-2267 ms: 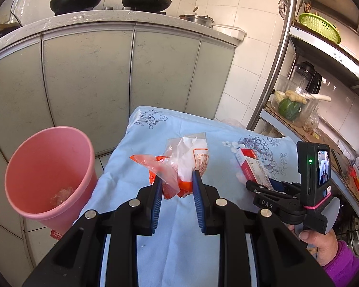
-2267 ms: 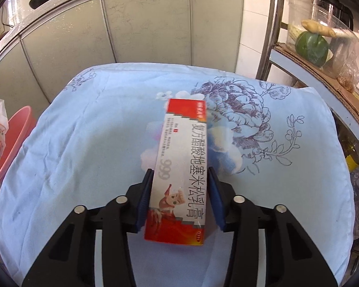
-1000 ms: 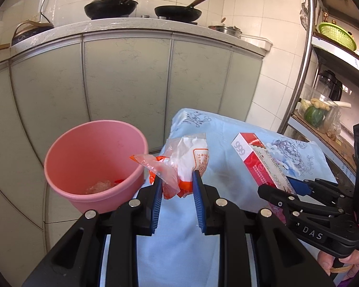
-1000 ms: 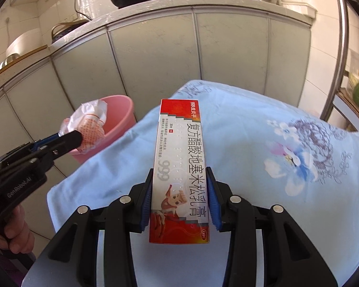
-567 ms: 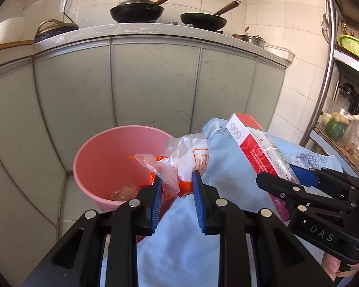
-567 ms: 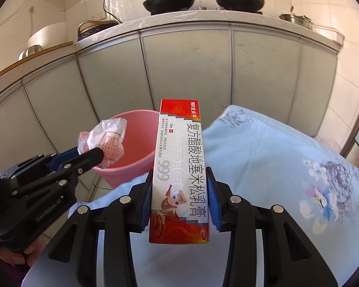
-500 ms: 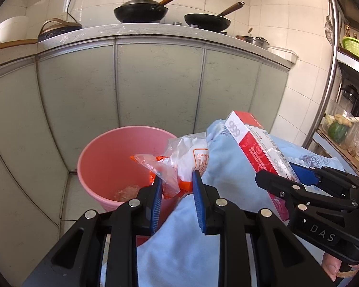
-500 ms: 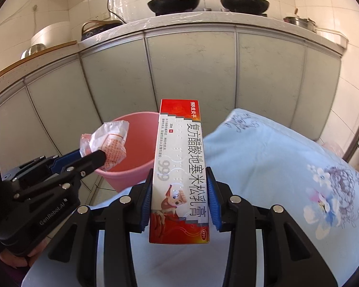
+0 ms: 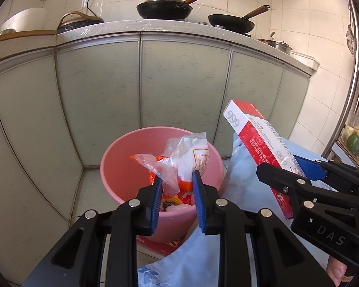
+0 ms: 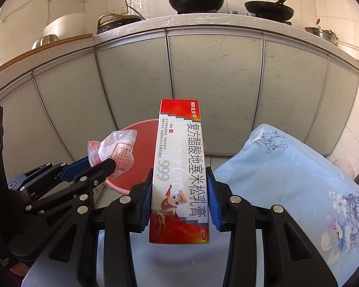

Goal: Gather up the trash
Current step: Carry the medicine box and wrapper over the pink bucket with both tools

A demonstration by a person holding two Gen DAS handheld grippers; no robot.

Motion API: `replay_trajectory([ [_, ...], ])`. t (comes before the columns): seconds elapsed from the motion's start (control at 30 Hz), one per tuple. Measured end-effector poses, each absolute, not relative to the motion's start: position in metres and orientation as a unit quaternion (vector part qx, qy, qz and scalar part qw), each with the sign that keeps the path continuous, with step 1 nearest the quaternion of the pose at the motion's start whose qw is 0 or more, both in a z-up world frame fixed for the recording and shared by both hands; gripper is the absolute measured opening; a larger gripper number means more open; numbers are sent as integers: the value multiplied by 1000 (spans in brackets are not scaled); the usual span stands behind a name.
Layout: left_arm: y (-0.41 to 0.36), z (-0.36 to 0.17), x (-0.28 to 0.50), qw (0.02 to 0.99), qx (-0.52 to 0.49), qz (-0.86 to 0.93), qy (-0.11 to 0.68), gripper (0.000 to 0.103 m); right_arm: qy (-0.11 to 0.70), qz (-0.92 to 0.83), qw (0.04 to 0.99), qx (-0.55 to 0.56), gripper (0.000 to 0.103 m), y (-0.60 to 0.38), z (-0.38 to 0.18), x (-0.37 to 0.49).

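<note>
My left gripper (image 9: pixel 176 179) is shut on a crumpled white and orange plastic wrapper (image 9: pixel 186 160) and holds it over the pink bucket (image 9: pixel 122 172). The bucket stands on the floor and holds some trash. My right gripper (image 10: pixel 180 179) is shut on a red and white "999" medicine box (image 10: pixel 179 167), held up beside the bucket (image 10: pixel 143 148). The box also shows in the left wrist view (image 9: pixel 258 143), to the right of the bucket. The left gripper and wrapper (image 10: pixel 117 150) show at the left of the right wrist view.
Grey-green cabinet doors (image 9: pixel 179 83) rise behind the bucket under a counter with two black pans (image 9: pixel 165 7). A table with a light blue flowered cloth (image 10: pixel 299 179) lies to the right. A metal shelf rack with vegetables (image 9: pixel 354 141) stands far right.
Both grippers have swung left from the table toward the bucket. The wrapper now hangs over the bucket's opening, and the box has come up beside it.
</note>
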State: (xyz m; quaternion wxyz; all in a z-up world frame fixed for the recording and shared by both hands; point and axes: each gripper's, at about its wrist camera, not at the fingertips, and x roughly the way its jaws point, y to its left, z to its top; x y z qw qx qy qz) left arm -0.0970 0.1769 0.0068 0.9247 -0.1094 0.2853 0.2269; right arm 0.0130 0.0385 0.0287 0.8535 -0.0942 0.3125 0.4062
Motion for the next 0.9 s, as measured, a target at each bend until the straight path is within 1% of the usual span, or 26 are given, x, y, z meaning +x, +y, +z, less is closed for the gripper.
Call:
replay_trajectory([
  [0.43,205,-10,-76,912,-102,262,297,24,324,427,838,-103,40,83,23,32],
  [0.67,227,-23,-61,903,-110,275,311,24,361,430,822,-99,40,104,9,51],
  [0.9,255,-35,-43,892,-148,256,342,25,402,424,807,-91,40,117,-7,71],
])
